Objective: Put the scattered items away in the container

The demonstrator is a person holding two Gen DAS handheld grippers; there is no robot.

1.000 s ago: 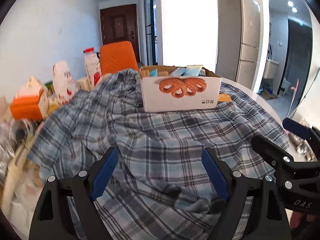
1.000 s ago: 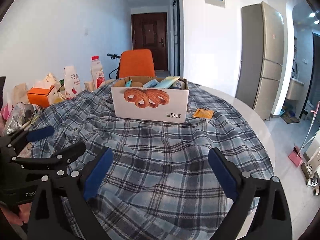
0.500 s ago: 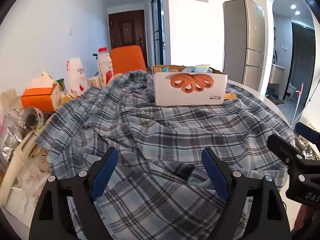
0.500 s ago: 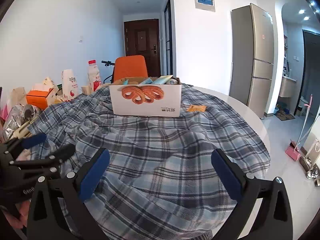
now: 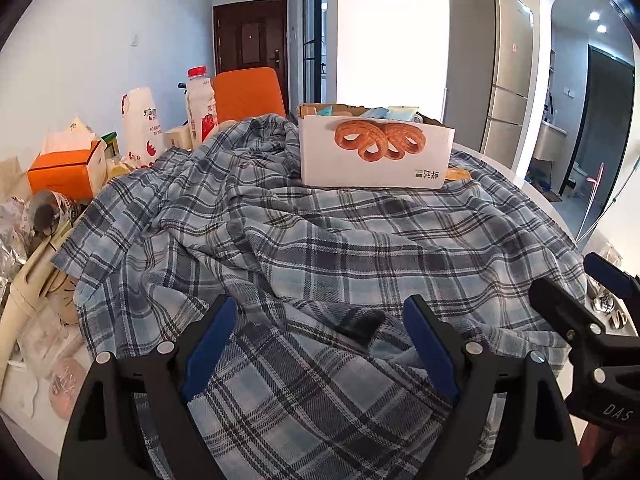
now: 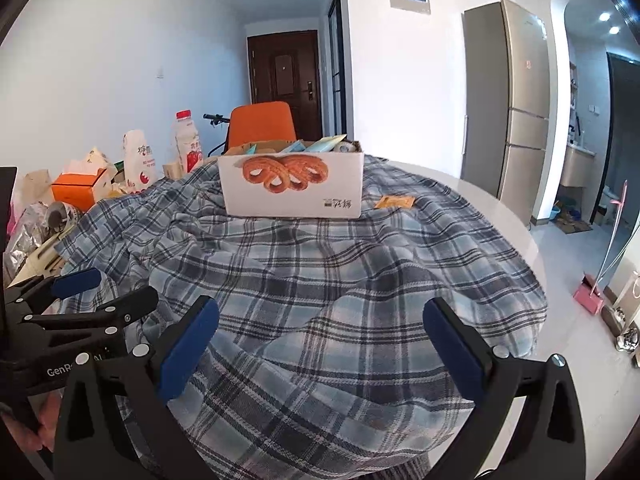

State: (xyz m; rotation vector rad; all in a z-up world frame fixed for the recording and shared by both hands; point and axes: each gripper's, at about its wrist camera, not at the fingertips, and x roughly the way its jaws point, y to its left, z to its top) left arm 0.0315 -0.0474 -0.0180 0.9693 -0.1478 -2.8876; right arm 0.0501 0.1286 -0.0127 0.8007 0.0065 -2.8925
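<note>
Plaid-draped table (image 6: 516, 216), packet-filled white pastry-print box (image 6: 294, 186), orange sachet (image 6: 394, 201) beside it; both grippers (image 5: 320, 344) (image 6: 320, 344) wide open, empty.

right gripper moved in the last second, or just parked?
Yes. In the right wrist view the white box sits smaller and farther than before, so the open right gripper has backed away from it over the plaid cloth.

My left gripper (image 5: 318, 344) gapes empty over rumpled plaid cloth (image 5: 340, 248); pastry-print cardboard box (image 5: 376, 156) holds packets ahead, my right gripper (image 5: 582, 292) at right edge.
</note>
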